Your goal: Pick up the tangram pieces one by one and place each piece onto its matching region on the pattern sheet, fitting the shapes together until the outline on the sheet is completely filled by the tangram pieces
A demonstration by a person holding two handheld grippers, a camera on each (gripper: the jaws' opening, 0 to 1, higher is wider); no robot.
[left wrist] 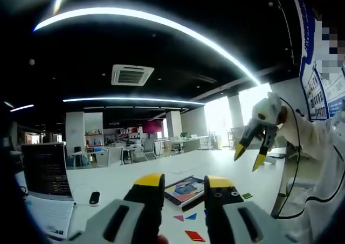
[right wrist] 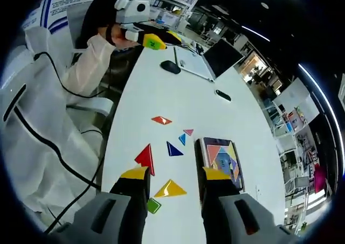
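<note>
Open-plan office with a dark ceiling, curved light strips and a square vent; long smooth white desk (right wrist: pixel 178 93) in front. Right gripper view: right gripper (right wrist: pixel 172 175), yellow-tipped black jaws on grey bodies, spread apart, holding nothing, hovering over the desk. Flat glossy tangram pieces lie loose on the desk: yellow triangle (right wrist: pixel 170 189) between the jaws, small green square (right wrist: pixel 153 205) near the left jaw, big red triangle (right wrist: pixel 145 158), dark blue triangle (right wrist: pixel 173 150), small light blue triangle (right wrist: pixel 183 139), small pink triangle (right wrist: pixel 188 131), red-orange parallelogram (right wrist: pixel 161 120) farther off. Pattern sheet (right wrist: pixel 222 159), a dark-edged rectangle printed with coloured shapes, lies just right of the pieces, no piece on it that I can tell. Black mouse (right wrist: pixel 170 67) and open laptop (right wrist: pixel 220 57) farther up the desk. Left gripper (right wrist: pixel 157 40) shows top left, held in a white-sleeved hand, jaw gap unclear there. Left gripper view: its jaws stand apart, empty, raised above the desk; right gripper shows at right, jaws parted.
</note>
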